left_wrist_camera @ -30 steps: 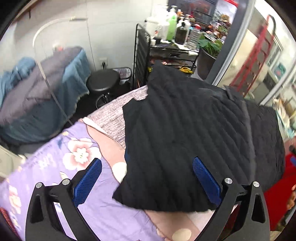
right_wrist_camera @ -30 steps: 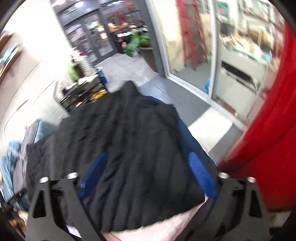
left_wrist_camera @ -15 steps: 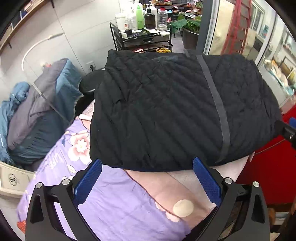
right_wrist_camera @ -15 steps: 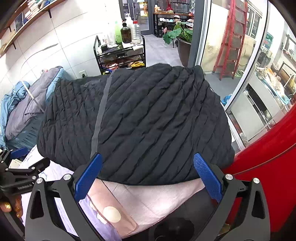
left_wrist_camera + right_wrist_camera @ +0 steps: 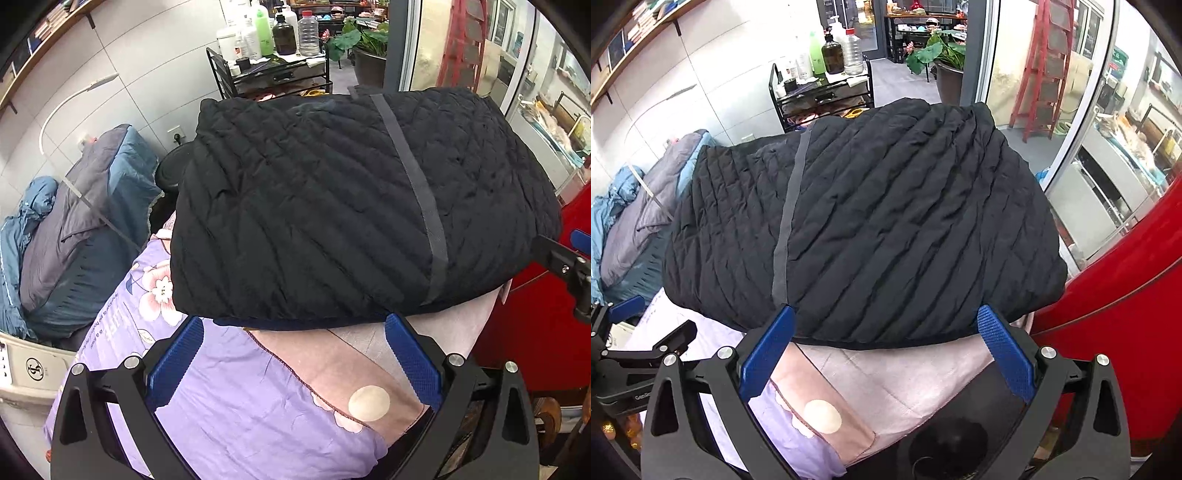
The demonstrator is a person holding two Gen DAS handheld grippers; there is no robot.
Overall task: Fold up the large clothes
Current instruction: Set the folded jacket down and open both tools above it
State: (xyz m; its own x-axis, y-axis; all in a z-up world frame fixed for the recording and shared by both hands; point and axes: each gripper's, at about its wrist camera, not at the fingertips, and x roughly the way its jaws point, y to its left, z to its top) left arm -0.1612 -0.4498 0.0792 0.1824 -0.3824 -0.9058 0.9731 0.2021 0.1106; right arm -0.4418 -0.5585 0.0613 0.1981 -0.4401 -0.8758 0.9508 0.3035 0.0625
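A black quilted jacket (image 5: 351,206) lies folded into a thick rectangle on a table under a purple floral cloth (image 5: 229,406). A grey strip (image 5: 413,177) runs across its top. It also shows in the right wrist view (image 5: 886,229). My left gripper (image 5: 293,336) is open and empty, just short of the jacket's near edge. My right gripper (image 5: 886,325) is open and empty, also at the near edge, to the right of the left one. The right gripper's tip shows at the left wrist view's right edge (image 5: 569,258), and the left gripper shows at the right wrist view's left (image 5: 646,350).
A red object (image 5: 1126,314) stands close at the table's right. A black stool (image 5: 949,443) is below the table edge. Blue and grey bedding (image 5: 74,229) lies at the left. A black cart with bottles (image 5: 273,62) stands behind, beside a potted plant (image 5: 942,59).
One second ago both grippers were over the jacket and low on it. Both have pulled back toward me and risen. The jacket now lies flat and folded, free of both.
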